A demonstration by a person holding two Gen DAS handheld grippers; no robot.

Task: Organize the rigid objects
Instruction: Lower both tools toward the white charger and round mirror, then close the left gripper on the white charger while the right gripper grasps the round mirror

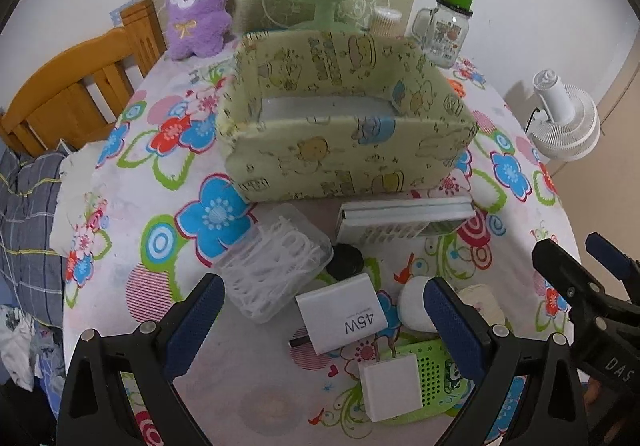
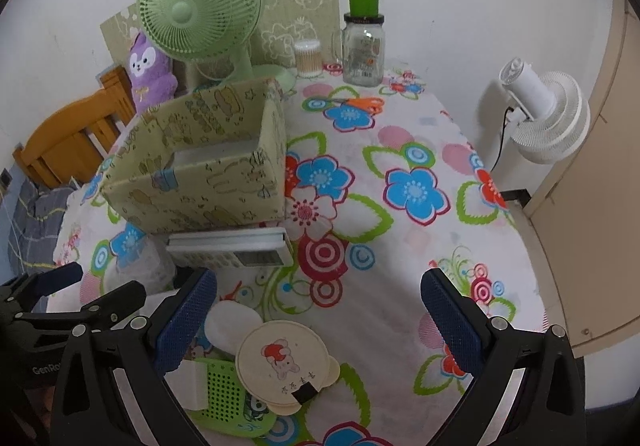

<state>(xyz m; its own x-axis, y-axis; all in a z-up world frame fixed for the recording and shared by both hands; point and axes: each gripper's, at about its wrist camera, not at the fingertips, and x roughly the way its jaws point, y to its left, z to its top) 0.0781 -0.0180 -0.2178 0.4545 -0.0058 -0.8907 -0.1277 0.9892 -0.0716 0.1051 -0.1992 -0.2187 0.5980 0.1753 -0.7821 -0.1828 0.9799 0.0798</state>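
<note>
- Your left hand-held gripper (image 1: 324,320) hangs over the flowered table (image 1: 168,182) with its jaws spread wide and nothing between them. Your right hand-held gripper (image 2: 318,312) is likewise wide open and empty.
- The things to sort lie in a loose cluster under and just ahead of the left hand-held gripper. Beyond them stands the pale green printed fabric storage box (image 1: 344,114), seemingly the place they belong.
- Between the left fingers lies the white 45W charger block (image 1: 340,314). It looks stiff, smooth and fairly light, so I would grip across its flat sides, not the corners.
- Nearer you lies a smaller white plug adapter with bare prongs (image 1: 390,386), resting on a flat green perforated plastic case (image 1: 436,378). Take the adapter by its body and avoid the prongs.
- Ahead and to the left sits the clear plastic box of white floss picks (image 1: 276,266). It is probably light and slippery, and its lid may spring open, so squeeze gently across the short width.
- A white calculator-like device (image 1: 404,224) lies just before the box, with a small dark round item (image 1: 346,262) beside it that I cannot identify.
- Only the right wrist view shows the round cream disc with a cartoon mouse (image 2: 282,360) overlapping the green case, and orange-handled scissors (image 2: 360,104) far ahead.
- Only the left wrist view shows the chargers whole.
</note>
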